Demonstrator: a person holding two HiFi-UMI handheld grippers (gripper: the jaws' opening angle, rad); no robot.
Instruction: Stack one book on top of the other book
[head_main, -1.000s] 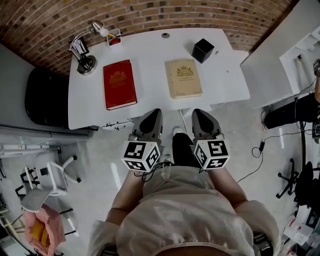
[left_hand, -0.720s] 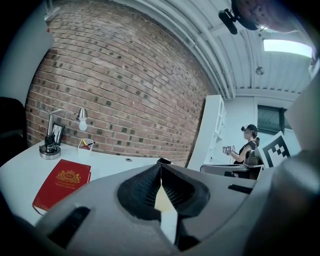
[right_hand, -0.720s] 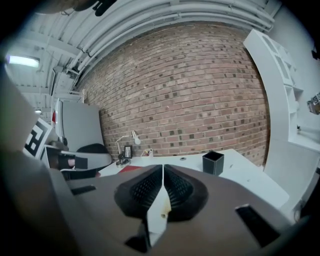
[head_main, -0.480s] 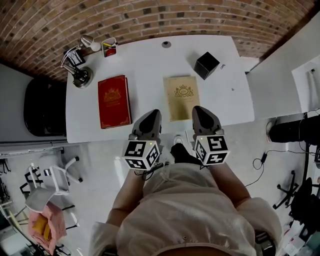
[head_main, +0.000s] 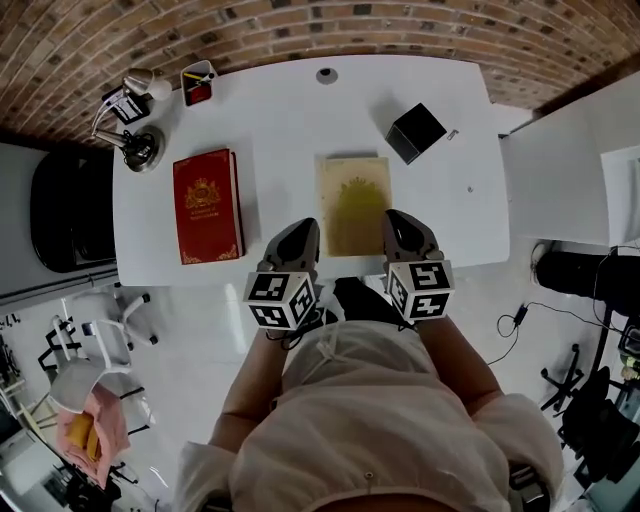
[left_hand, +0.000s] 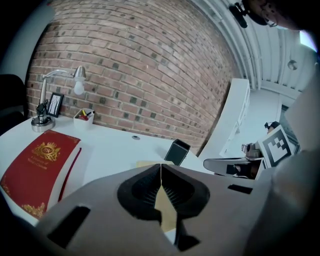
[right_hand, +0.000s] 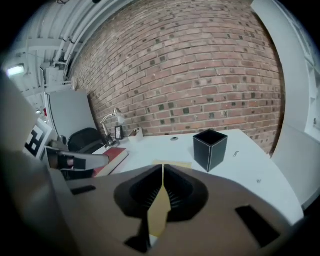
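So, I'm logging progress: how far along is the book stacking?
Done: nothing; the red book and tan book lie apart on the desk. In hand: nothing; the left hand-held gripper and right hand-held gripper are shut and empty, flanking the tan book's near end. Left: grasp one book, set it on the other.

I note a white table (head_main: 285, 130) against a brick wall (head_main: 300, 25) — black open box (head_main: 415, 131) at its far right; desk lamp (head_main: 132, 145) and pen cup (head_main: 198, 83) at the far-left corner.
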